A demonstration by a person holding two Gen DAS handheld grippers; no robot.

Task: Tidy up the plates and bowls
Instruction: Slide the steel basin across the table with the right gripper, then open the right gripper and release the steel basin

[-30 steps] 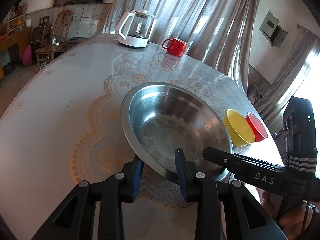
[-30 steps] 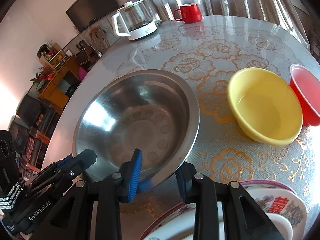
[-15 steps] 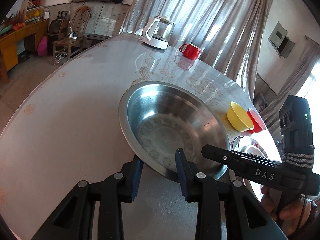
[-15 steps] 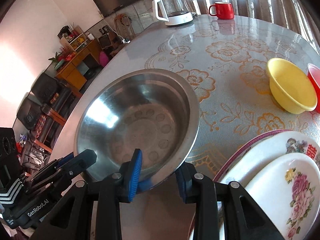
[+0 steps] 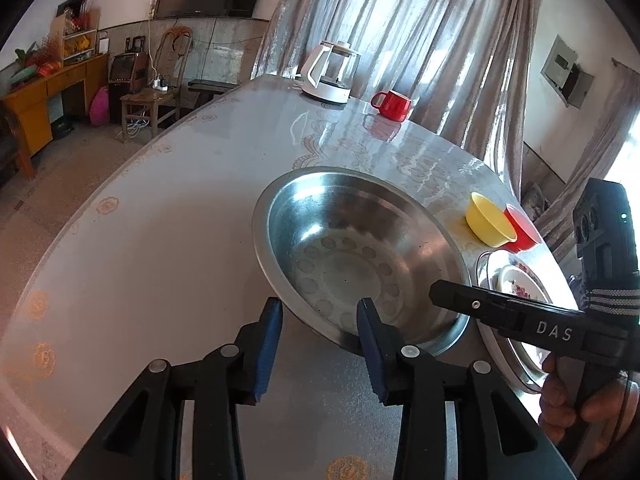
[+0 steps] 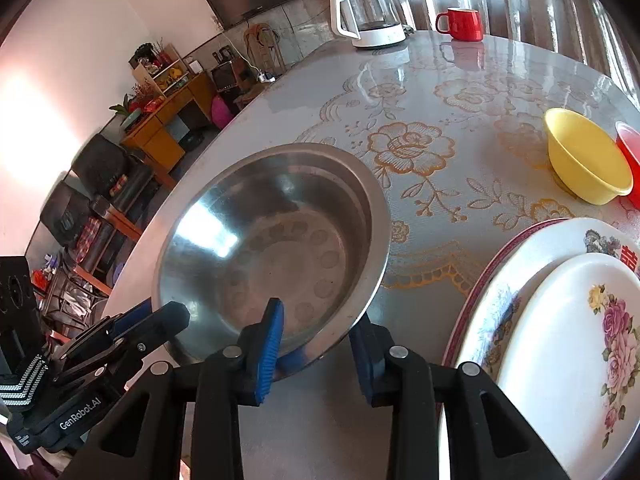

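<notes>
The steel bowl (image 5: 352, 256) now sits nearer the plates (image 6: 560, 320). Both grippers, left (image 5: 318, 320) and right (image 6: 318, 324), are opening, released astride its near rim.

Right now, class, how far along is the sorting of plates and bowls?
Done: two floral plates are stacked. In hand: the large steel basin, its near rim between the opening jaws of both the left gripper and right gripper. Left: the small yellow bowl and red bowl sit unstacked.
</notes>
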